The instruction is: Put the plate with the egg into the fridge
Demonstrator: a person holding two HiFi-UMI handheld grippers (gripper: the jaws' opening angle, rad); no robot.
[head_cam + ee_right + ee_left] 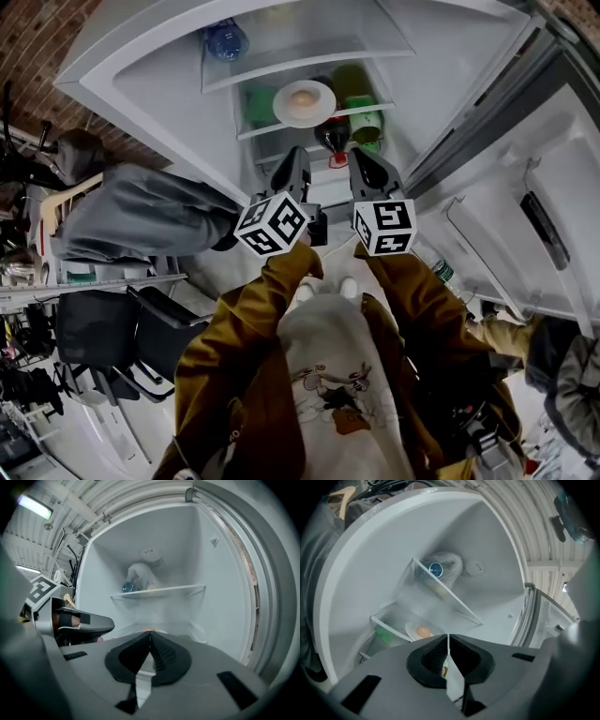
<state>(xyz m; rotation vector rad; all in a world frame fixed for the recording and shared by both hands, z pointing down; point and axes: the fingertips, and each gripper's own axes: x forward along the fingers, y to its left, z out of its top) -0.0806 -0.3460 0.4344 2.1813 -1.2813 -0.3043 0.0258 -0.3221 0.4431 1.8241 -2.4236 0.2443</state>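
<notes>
Since the left tool (293, 159) and right tool (367, 161) are both clenched on nothing, just near of the open fridge (141, 84), and the plate (304, 103) with the egg (302, 96) already sits on the middle shelf (255, 133) beyond them, I'd pull both straight out, avoiding the dark bottle (335, 136), then swing the right-hand door (506, 216) closed.

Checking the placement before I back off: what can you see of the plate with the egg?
The plate is round, white and shallow, ceramic by its look. It lies flat on a clear fridge shelf, near the front edge. One pale brown egg sits at about its middle. Green items stand close on either side; whether they touch it cannot be told. The left gripper and the right gripper are shut, empty and short of it.
</notes>
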